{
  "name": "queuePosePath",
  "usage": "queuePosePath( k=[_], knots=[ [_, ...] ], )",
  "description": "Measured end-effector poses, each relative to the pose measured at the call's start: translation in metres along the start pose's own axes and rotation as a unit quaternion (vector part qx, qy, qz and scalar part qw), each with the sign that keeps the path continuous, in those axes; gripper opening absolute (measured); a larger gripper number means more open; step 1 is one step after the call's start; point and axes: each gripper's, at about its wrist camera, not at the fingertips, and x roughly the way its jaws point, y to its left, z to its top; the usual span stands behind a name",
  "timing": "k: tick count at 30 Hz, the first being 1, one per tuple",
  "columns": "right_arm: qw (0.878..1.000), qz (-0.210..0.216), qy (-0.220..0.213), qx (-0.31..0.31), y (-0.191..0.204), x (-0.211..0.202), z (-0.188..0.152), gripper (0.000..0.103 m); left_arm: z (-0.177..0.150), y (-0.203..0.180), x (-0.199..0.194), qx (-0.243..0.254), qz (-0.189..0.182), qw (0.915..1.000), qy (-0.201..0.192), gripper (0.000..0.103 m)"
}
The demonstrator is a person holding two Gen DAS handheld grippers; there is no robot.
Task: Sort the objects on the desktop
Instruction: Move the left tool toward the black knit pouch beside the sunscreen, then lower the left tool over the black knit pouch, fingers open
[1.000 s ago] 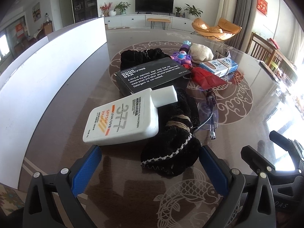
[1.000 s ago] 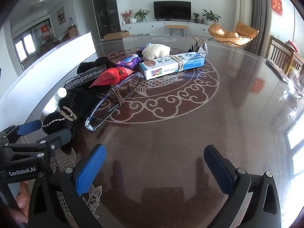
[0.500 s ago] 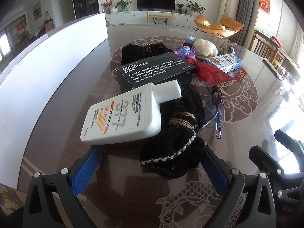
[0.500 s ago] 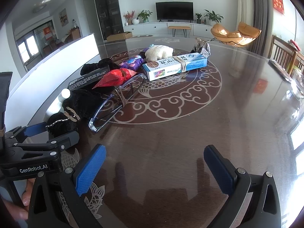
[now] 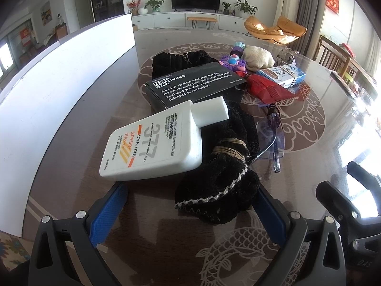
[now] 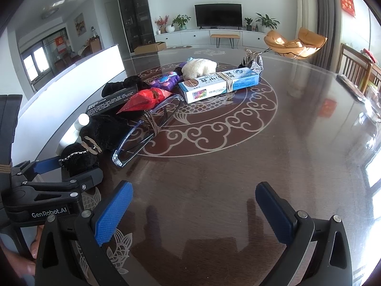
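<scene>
1. The left hand-held gripper hovers low over the glossy brown desk with pale fish and cloud inlay, its blue-padded jaws spread wide and empty. It faces the near end of the clutter, probably so the first item can be taken without reaching over the rest.
2. Just beyond those jaws lies the black fuzzy fabric bundle tied with tan string. Its near end sits between the two pads but touches neither, which makes it the likeliest first pick.
3. The flat white plastic sunscreen bottle with orange stripes rests just left of the bundle, its cap propped up against the bundle's far part, so lifting the fabric could tip it.
4. The right hand-held gripper is held well to the right of the bundle above bare desk, jaws wide apart and holding nothing, apparently waiting.
5. Right of the bundle lie clear-framed glasses bound with string.
6. Behind the bundle sits a black rectangular carton with white lettering, partly under the bottle's cap.
7. Farther right of the carton are a red crinkled foil pouch and a blue-and-white long box banded with rubber.
8. A tall white board stands far left of the bundle, along the desk edge.
</scene>
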Motion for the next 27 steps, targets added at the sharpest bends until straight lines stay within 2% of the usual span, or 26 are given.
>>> queuePosePath(
  k=[27],
  knots=[
    [1.0, 0.001, -0.001, 0.002, 0.0, 0.0, -0.001, 0.103, 0.006, 0.01, 0.006, -0.014, 0.015, 0.9998, 0.002, 0.103]
  ],
)
